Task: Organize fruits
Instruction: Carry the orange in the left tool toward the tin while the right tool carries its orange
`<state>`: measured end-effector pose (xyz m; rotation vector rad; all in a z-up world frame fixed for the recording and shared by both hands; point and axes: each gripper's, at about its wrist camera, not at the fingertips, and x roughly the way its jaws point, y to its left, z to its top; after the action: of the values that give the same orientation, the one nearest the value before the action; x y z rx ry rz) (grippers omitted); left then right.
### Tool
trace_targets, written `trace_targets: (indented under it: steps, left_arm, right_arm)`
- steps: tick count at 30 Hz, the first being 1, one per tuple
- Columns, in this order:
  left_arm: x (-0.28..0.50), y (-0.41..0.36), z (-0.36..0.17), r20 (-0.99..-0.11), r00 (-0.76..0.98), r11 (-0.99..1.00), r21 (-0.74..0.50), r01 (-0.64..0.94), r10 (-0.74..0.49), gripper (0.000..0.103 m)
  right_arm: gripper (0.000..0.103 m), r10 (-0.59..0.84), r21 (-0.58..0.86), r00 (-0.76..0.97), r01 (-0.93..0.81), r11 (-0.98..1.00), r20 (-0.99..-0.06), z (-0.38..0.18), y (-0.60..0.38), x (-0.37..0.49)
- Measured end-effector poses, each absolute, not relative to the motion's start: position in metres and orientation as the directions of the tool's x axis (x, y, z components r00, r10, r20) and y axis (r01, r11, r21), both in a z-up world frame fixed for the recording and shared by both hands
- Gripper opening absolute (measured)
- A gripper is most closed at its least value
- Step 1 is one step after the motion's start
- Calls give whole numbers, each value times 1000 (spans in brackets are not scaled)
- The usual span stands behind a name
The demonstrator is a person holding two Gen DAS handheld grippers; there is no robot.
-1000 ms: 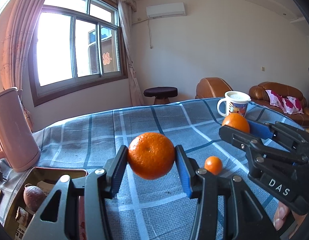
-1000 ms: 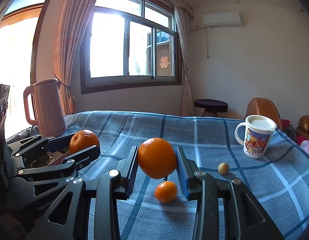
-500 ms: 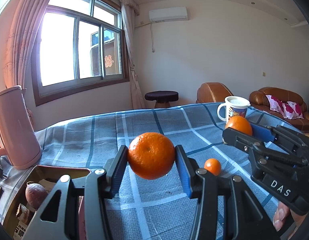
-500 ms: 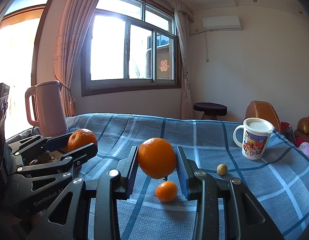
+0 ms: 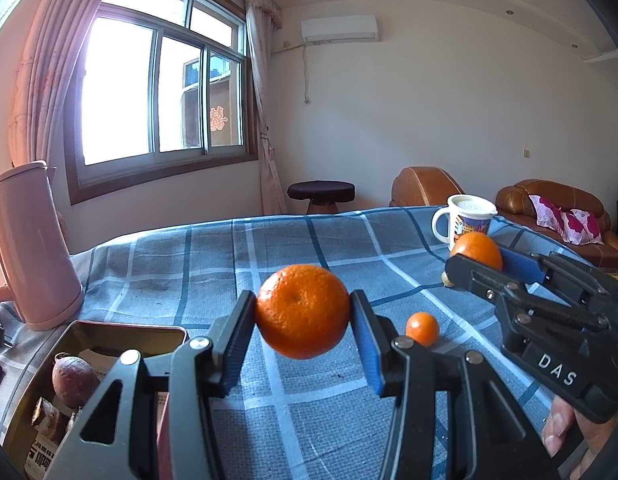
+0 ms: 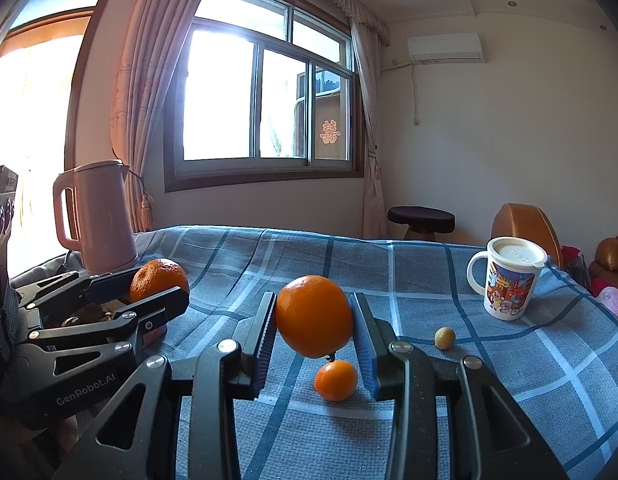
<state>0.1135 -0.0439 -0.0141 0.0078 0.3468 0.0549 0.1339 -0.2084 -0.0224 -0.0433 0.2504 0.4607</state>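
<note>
My left tongs (image 5: 303,312) pinch a mandarin (image 5: 303,311) above the bench (image 5: 269,248), just right of the tin (image 5: 33,364). My right tongs (image 6: 313,318) pinch an orange (image 6: 313,316) directly over a kumquat (image 6: 335,380) lying on the bench, mug (image 6: 509,284) well to its right.

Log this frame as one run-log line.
left gripper: shut on mandarin | right gripper: shut on orange | small orange, small yellow fruit: on tablecloth

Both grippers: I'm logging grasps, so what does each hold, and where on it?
The left gripper clamps a mandarin by its opposite sides; the right gripper clamps an orange likewise, both lifted off the tablecloth.
</note>
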Motion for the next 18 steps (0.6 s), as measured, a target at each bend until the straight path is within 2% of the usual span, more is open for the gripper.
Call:
trace_targets:
  steps: [18]
  left_arm:
    - [95, -32, -14, -346, 937, 999, 13, -47, 49, 50]
  right_arm:
    - [38, 465, -27, 845, -489, 872, -264, -22, -185, 124]
